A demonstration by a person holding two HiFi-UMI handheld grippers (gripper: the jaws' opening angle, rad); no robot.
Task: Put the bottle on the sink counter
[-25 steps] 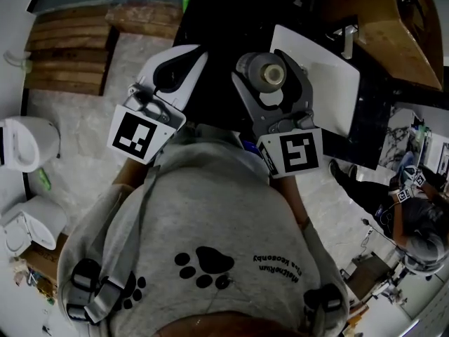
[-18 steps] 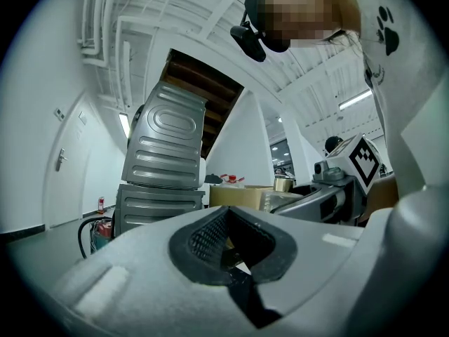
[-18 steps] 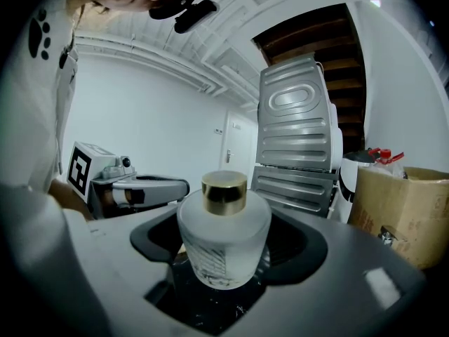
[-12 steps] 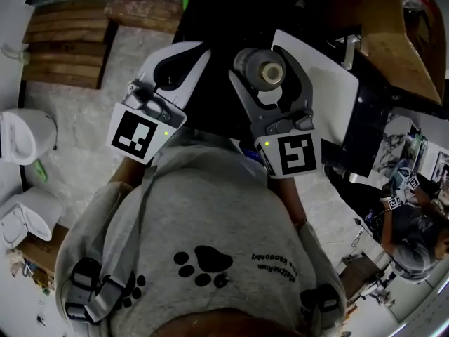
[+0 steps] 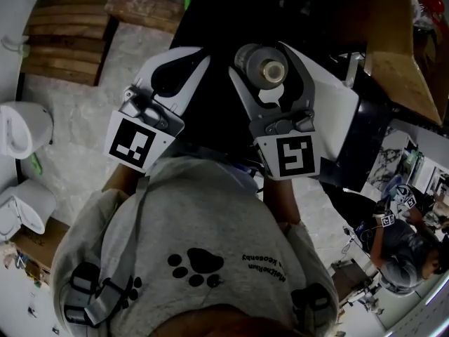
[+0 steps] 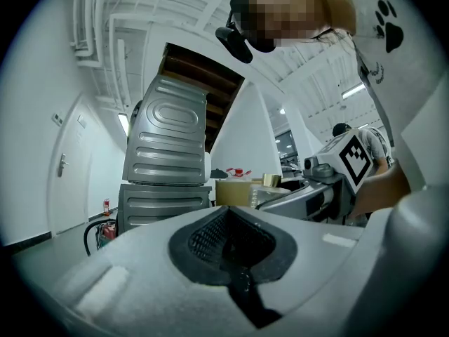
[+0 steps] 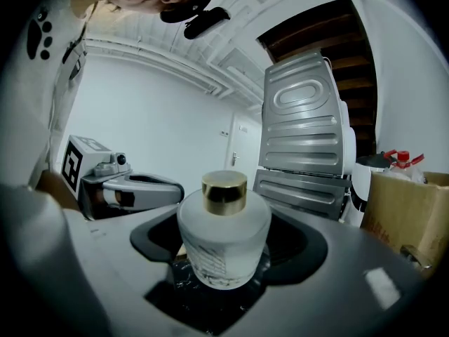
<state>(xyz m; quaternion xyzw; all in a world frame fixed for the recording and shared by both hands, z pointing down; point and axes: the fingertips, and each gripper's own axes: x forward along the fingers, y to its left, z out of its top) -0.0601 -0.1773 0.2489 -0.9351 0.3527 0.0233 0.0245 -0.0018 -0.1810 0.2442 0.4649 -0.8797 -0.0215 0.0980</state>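
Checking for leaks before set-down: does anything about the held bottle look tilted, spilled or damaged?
Nothing stands out. The frosted bottle stands upright between the right gripper's jaws, its gold cap on, with no spill visible.

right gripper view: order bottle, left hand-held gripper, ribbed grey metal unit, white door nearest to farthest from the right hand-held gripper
1. bottle, between its jaws
2. left hand-held gripper, alongside, left
3. ribbed grey metal unit, behind, right of centre
4. white door, far wall, centre
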